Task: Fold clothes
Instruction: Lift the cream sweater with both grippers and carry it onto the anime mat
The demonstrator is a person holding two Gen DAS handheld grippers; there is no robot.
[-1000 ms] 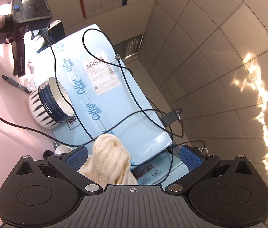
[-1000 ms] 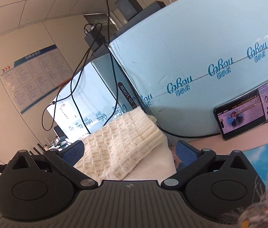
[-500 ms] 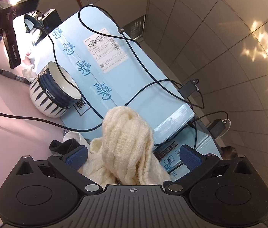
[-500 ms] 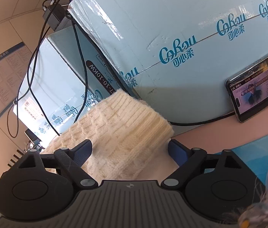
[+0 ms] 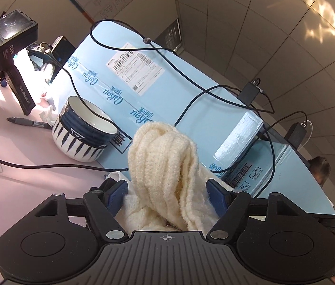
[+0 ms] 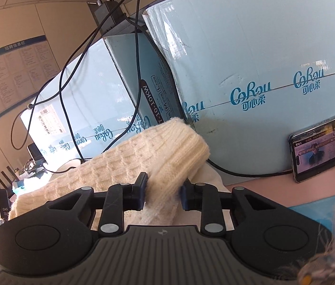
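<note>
A cream knitted garment (image 5: 165, 166) bulges up between the blue pads of my left gripper (image 5: 167, 190), whose jaws stand partly closed around the bunched knit. In the right wrist view the same cream knit (image 6: 157, 152) lies as a ribbed, rolled edge, and my right gripper (image 6: 163, 193) is shut on that edge, the pads pinching the fabric tightly. The rest of the garment stretches off to the left in that view. What lies under the garment is hidden.
Light blue cartons (image 5: 143, 87) with black cables over them stand just behind the garment, also in the right wrist view (image 6: 250, 76). A blue-and-white bowl (image 5: 84, 130), a pen (image 5: 28, 122) and a handheld scanner (image 5: 12, 54) sit on the pink table (image 5: 24, 178). A phone (image 6: 324, 147) leans on the carton.
Both grippers have closed in on the knit: the right has gone from wide open to pinching the ribbed edge. The left has narrowed around the bunched fabric, which now fills more of the view.
</note>
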